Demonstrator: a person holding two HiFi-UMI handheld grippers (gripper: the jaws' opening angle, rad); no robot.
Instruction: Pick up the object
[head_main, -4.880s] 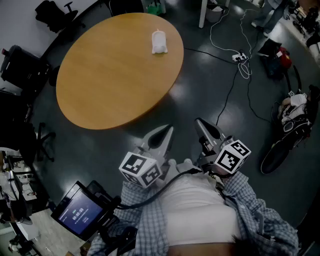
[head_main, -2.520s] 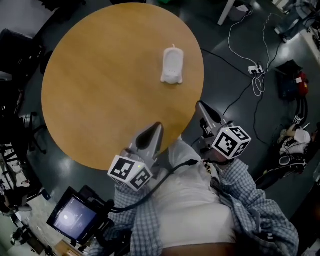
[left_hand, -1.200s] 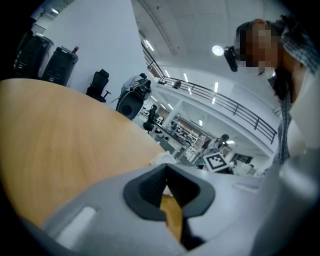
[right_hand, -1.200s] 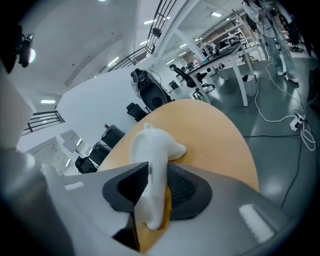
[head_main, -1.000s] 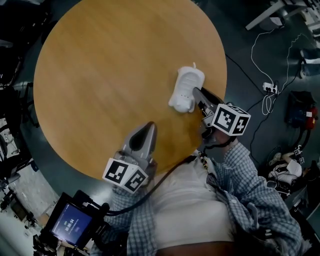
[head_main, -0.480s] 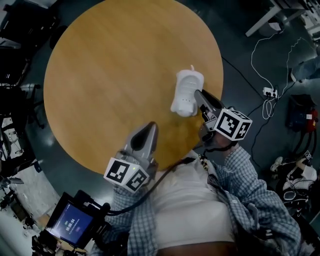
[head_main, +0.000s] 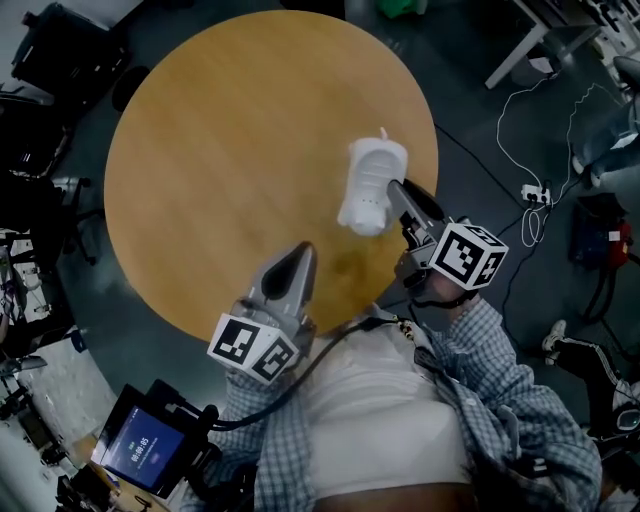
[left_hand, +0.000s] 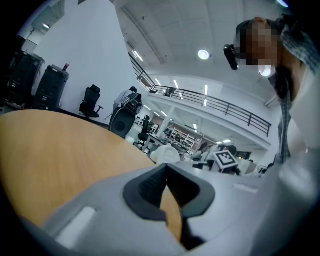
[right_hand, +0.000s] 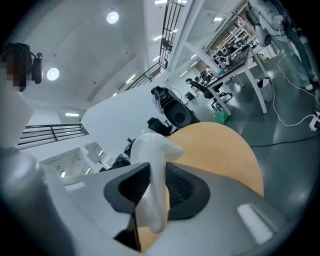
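White moulded plastic object (head_main: 370, 185) is clamped between the pads of the right gripper (head_main: 402, 200). The jaws grasp its lower end, and its rounded top sticks out past the fingertips. It sits tilted over the right part of the round light-wood table (head_main: 200, 150), near the edge; can't tell if it touches the top. Left gripper (head_main: 298, 258) is over the table's near edge, jaws closed to a point with nothing between them, well apart from the object.
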